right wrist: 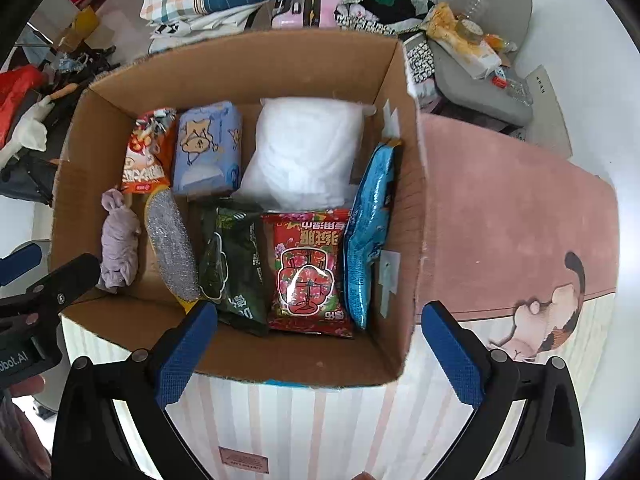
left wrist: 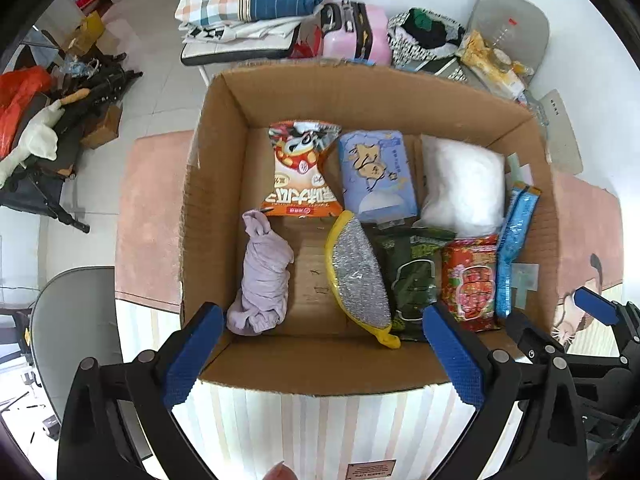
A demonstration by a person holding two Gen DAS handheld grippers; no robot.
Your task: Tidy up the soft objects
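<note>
1. The left gripper point(left wrist: 322, 344) is wide open and holds nothing, above the near edge of the cardboard box point(left wrist: 224, 152).
2. The right gripper point(right wrist: 320, 340) is also spread wide and empty.
3. Inside lie a purple cloth point(left wrist: 264, 276), silver scrubber point(left wrist: 360, 272), white bag point(right wrist: 304, 156), possibly wadding, and snack packets point(right wrist: 306, 272).

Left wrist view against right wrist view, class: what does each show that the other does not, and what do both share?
Only the left wrist view shows the grey chair on its left side and the right gripper entering at its right edge. Only the right wrist view shows most of the pink mat's cartoon figure and the left gripper at its left edge. Both share the cardboard box holding the lilac cloth, scouring pad, red packet and white bag.
</note>
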